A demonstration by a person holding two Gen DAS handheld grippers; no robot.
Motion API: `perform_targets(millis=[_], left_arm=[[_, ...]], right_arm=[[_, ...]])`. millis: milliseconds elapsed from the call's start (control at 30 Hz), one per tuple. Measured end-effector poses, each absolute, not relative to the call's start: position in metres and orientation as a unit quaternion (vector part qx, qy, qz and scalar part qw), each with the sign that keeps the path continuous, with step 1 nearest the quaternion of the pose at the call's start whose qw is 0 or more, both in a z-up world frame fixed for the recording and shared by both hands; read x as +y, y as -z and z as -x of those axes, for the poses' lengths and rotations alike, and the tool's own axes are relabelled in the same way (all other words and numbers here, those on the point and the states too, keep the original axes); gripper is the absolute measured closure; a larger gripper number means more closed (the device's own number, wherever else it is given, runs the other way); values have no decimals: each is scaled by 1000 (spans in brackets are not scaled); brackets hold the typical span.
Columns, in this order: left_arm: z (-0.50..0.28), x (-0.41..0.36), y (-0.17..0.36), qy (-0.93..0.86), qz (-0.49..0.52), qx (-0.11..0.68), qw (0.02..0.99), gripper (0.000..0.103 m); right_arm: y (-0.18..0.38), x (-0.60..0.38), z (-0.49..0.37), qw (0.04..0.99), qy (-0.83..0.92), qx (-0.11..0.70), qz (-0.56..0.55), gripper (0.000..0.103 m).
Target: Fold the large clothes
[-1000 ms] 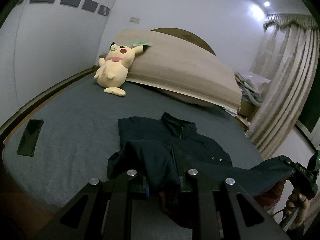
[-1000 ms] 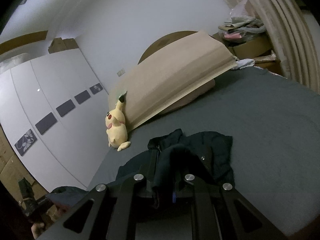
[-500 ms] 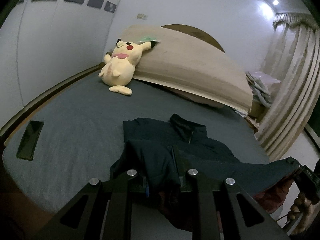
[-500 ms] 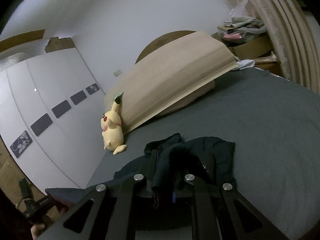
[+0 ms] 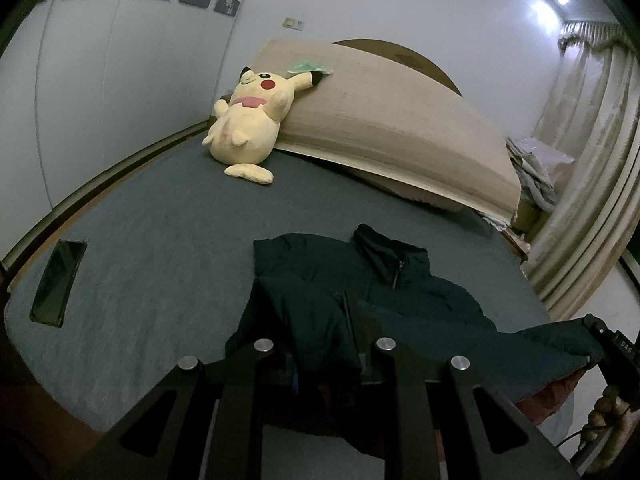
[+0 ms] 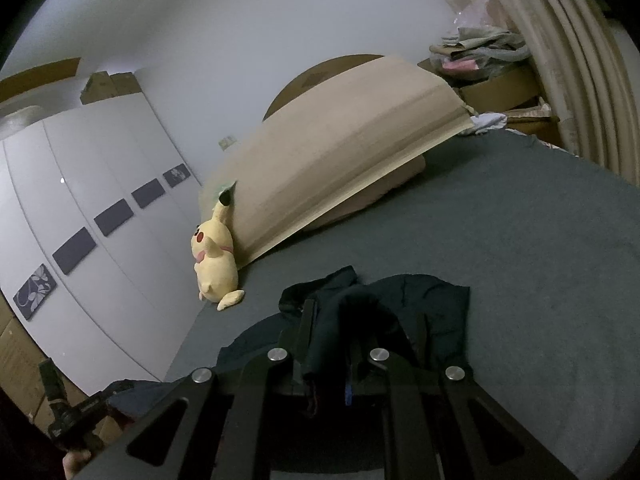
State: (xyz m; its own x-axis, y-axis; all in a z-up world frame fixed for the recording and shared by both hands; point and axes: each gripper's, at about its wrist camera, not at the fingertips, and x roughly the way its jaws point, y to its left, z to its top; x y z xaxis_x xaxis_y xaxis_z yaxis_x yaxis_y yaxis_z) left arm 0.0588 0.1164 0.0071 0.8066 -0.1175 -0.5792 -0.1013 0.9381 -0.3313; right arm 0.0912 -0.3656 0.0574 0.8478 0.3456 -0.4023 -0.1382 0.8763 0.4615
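Left gripper (image 5: 326, 354): clamped on jacket (image 5: 384, 288) hem | right gripper (image 6: 334, 354): clamped on hem too | jacket: collar end flat on bed (image 5: 160, 220) (near edge raised) | progress: first fold underway, rest pending | beyond: plush toy (image 5: 250, 128)

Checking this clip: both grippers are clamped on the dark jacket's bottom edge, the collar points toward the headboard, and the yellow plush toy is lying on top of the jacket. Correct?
Not quite. The yellow plush toy is not on the dark jacket; it leans against the tan board at the head of the bed, apart from the jacket. The left wrist view shows bare grey bedsheet between them. The rest stands: left gripper and right gripper both grip the jacket.
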Motion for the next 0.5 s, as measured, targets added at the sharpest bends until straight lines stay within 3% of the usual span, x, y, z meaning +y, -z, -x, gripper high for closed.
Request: perform_targets(millis=[500], left_arm=[[-87,112,-6,-5,165,321,933,84]], right_arm=[[-53,-358,-116,937,-114,255,-208,92]])
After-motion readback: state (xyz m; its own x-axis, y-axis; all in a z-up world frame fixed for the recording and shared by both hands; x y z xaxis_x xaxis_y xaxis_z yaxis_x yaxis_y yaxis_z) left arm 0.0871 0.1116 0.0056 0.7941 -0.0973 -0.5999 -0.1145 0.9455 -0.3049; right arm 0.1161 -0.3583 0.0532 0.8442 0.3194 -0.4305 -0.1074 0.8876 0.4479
